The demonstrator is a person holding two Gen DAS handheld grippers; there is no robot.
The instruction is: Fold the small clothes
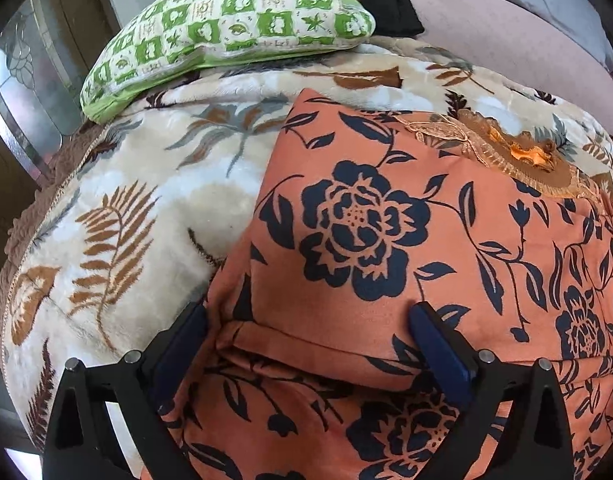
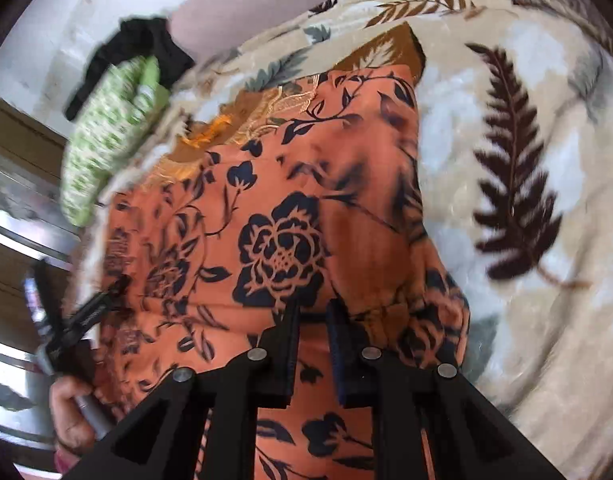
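An orange garment (image 1: 366,240) with dark blue flowers lies partly folded on a fern-patterned blanket (image 1: 126,200). Its gold-embroidered brown neckline (image 1: 506,152) is at the far right. My left gripper (image 1: 306,320) is open wide just above the garment, its blue pads on either side of a folded edge without pinching it. In the blurred right wrist view the same garment (image 2: 266,220) fills the middle. My right gripper (image 2: 312,312) is shut, with the cloth gathered and puckered at its tips. The left gripper (image 2: 86,316) and the hand (image 2: 70,412) holding it show at the left edge.
A green-and-white checked pillow (image 1: 234,20) rests at the blanket's far left, also visible as a pillow (image 2: 106,140) in the right view. Behind it lies a black cloth (image 1: 386,4). A pink cover (image 1: 486,32) lies beyond. The blanket (image 2: 526,320) spreads bare to the garment's right.
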